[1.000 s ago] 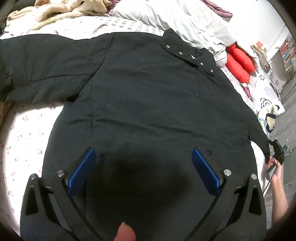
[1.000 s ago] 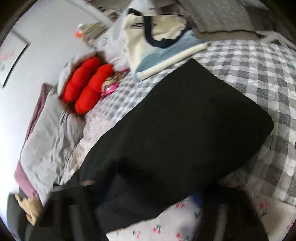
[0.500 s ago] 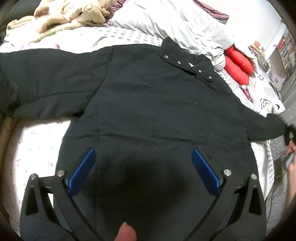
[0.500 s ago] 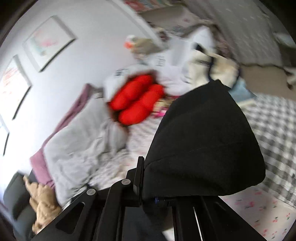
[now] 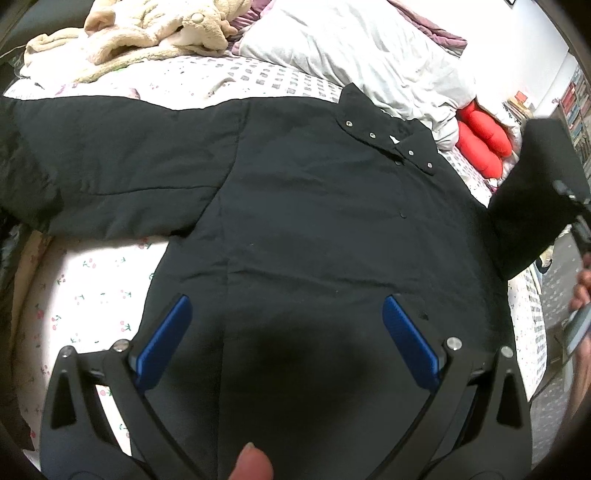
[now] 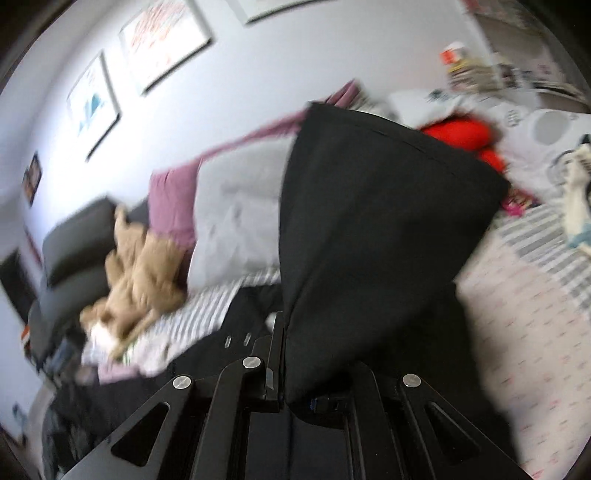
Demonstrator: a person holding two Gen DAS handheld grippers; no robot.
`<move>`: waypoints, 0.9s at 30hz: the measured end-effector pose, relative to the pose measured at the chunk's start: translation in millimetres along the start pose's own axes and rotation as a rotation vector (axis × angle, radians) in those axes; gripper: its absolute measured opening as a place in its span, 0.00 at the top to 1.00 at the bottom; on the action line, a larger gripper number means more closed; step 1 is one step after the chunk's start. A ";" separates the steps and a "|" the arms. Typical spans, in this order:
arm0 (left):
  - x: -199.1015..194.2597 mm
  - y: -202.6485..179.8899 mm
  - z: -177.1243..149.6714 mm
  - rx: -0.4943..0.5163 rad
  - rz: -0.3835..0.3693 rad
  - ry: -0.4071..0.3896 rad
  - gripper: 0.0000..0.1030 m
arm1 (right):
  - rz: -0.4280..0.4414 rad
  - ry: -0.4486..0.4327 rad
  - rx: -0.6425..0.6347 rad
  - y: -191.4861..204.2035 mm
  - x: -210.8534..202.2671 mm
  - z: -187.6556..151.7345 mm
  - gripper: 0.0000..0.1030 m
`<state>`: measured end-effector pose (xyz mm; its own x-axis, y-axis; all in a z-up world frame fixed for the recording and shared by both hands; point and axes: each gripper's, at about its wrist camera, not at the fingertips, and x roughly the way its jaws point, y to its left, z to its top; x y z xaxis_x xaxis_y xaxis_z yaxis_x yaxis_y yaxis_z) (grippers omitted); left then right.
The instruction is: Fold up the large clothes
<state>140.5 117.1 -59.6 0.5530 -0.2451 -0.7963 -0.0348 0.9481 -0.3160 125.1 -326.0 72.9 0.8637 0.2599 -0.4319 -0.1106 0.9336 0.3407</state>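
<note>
A large black jacket (image 5: 314, 206) lies spread front-up on the bed, collar at the far side, one sleeve (image 5: 103, 166) stretched out to the left. My left gripper (image 5: 284, 332) is open and empty, hovering over the jacket's lower half. My right gripper (image 6: 291, 369) is shut on the jacket's other sleeve (image 6: 369, 229) and holds it lifted off the bed. That raised sleeve also shows in the left wrist view (image 5: 532, 192) at the right edge, with the right gripper behind it.
A grey duvet (image 5: 362, 55) and a beige plush blanket (image 5: 140, 33) lie at the bed's far side. Red cushions (image 5: 484, 140) sit at the far right. The cherry-print sheet (image 5: 85, 295) shows left of the jacket. The bed's edge runs along the right.
My right gripper closed on the right sleeve and lifted it up and inward. The left gripper rose slightly and stayed open over the jacket.
</note>
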 end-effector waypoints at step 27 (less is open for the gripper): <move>126.8 -60.3 25.7 -0.052 -0.290 0.122 0.38 | -0.134 0.286 -0.012 -40.8 71.6 -94.2 0.21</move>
<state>234.1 34.0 -128.3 0.4420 -0.5291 -0.7243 0.0649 0.8243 -0.5625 145.2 -322.3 -50.6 0.6978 0.1919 -0.6901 -0.0125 0.9665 0.2562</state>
